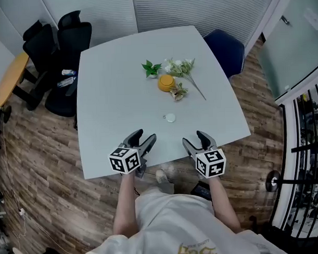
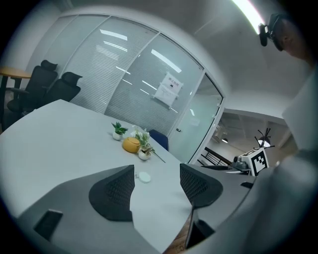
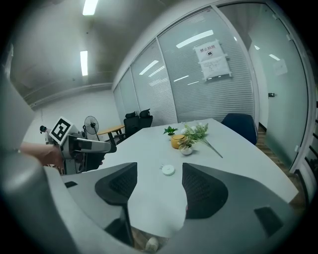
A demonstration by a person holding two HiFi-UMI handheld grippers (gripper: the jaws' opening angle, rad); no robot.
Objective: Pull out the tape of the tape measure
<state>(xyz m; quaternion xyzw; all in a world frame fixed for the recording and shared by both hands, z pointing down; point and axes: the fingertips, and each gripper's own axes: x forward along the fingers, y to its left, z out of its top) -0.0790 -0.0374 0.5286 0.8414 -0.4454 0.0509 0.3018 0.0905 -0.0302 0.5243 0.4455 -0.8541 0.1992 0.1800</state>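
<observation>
You are holding two grippers, one in each hand, over the near edge of the table (image 1: 111, 115). The left gripper (image 1: 144, 136) is standing with its two jaws spread apart, and nothing is sitting between them. The right gripper (image 1: 194, 138) is spread the same way, holding nothing. The jaw pads are looking dark, with tiny bumps all over.

One tape measure (image 1: 170, 117) is lying flat on the smooth, pale table, ahead of both grippers and between them, touching neither. It is small, white and round like a button, so it is showing no long side. It is too small to tell which way its tape end is pointing.

Farther back, one round orange thing (image 1: 166, 83) is sitting near one little green plant (image 1: 150, 69), one bunch of white flowers (image 1: 180, 67) and one small pale pot (image 1: 177, 92). One blue chair (image 1: 226, 51) and at least two black chairs (image 1: 67, 43) are standing around the table.
</observation>
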